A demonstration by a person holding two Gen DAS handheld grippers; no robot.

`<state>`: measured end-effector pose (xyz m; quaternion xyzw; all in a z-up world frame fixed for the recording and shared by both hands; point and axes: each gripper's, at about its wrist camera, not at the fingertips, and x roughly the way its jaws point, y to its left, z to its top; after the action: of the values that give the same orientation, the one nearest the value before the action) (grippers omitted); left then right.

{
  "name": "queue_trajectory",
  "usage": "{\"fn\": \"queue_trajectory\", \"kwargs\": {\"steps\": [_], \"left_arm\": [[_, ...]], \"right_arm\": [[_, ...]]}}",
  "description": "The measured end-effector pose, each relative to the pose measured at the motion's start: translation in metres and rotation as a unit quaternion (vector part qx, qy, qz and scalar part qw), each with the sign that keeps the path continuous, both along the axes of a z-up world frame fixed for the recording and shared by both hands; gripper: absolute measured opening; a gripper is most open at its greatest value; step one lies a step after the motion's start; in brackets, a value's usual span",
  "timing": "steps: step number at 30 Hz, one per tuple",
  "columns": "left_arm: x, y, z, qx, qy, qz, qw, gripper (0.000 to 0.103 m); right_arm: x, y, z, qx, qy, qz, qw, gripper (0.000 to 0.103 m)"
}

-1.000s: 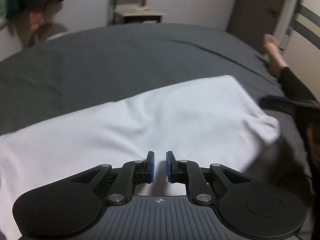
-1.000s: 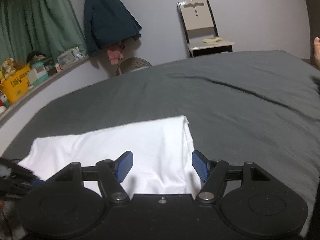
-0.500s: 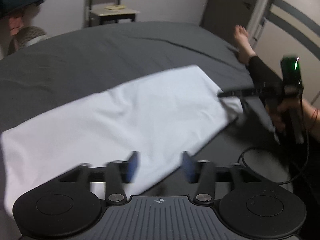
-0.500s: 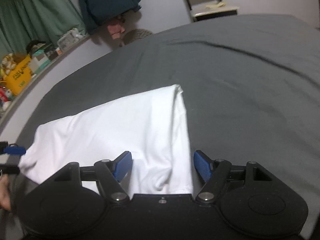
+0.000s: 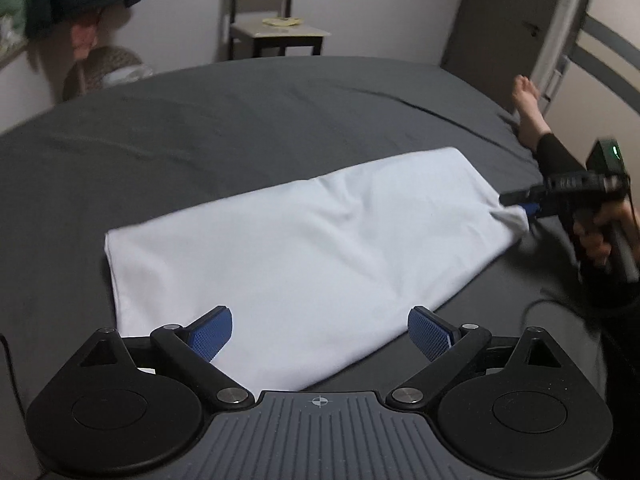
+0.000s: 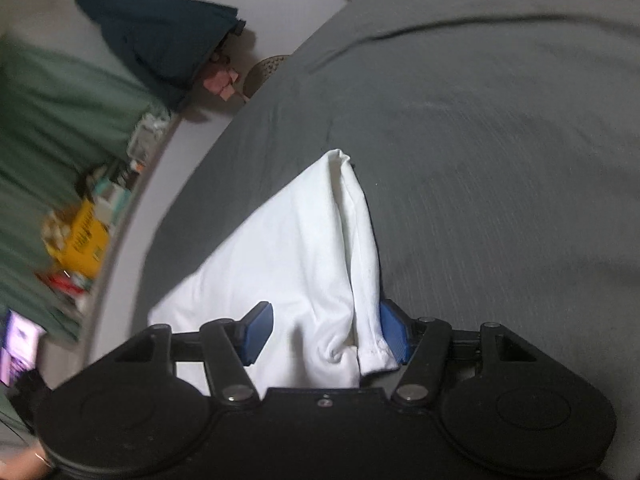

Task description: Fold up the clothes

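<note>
A white garment (image 5: 304, 248) lies folded in a long band across the dark grey bed (image 5: 240, 120). My left gripper (image 5: 320, 334) hovers over its near edge, open wide, with nothing between the blue pads. In the left wrist view, my right gripper (image 5: 520, 204) reaches the garment's far right corner, held by a hand. In the right wrist view the garment (image 6: 296, 248) has its bunched corner and hem lying between the fingers of the right gripper (image 6: 326, 334), which is open. The right pad (image 6: 394, 334) touches the hem.
A person's bare foot (image 5: 528, 112) rests at the bed's right edge, near a door. A chair (image 5: 276, 32) stands behind the bed. A dark jacket (image 6: 160, 36) hangs on the wall above a ledge with a yellow box (image 6: 84, 236). A cable (image 5: 552, 308) trails at right.
My left gripper has opened from nearly shut and drawn back off the garment. My right gripper has rolled to the side and slid over the garment's corner, its jaws slightly narrower.
</note>
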<state>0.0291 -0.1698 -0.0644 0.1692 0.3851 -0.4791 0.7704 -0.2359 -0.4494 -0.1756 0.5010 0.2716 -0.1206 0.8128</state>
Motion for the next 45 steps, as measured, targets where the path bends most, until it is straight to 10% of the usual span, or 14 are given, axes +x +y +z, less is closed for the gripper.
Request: {"fn": "queue_trajectory", "kwargs": {"steps": [6, 14, 24, 32, 45], "left_arm": [[0.000, -0.002, 0.001, -0.007, -0.001, -0.020, 0.9998, 0.096], [0.012, -0.001, -0.001, -0.009, 0.010, -0.005, 0.9999, 0.096], [0.028, 0.011, -0.003, 0.010, -0.001, 0.047, 0.9989, 0.096], [0.042, 0.035, 0.016, -0.049, 0.032, 0.084, 0.9948, 0.096], [0.068, 0.104, 0.034, -0.187, 0.048, 0.273, 0.9426, 0.096]], "right_arm": [[0.020, -0.014, -0.021, 0.048, -0.039, 0.009, 0.998, 0.041], [0.038, -0.006, -0.011, -0.026, -0.019, 0.020, 0.999, 0.014], [0.072, 0.090, 0.110, -0.229, -0.036, 0.025, 0.972, 0.010], [0.158, 0.175, 0.159, -0.314, -0.034, 0.115, 0.942, 0.010], [0.304, 0.293, 0.065, -0.305, 0.043, 0.230, 0.923, 0.010]]}}
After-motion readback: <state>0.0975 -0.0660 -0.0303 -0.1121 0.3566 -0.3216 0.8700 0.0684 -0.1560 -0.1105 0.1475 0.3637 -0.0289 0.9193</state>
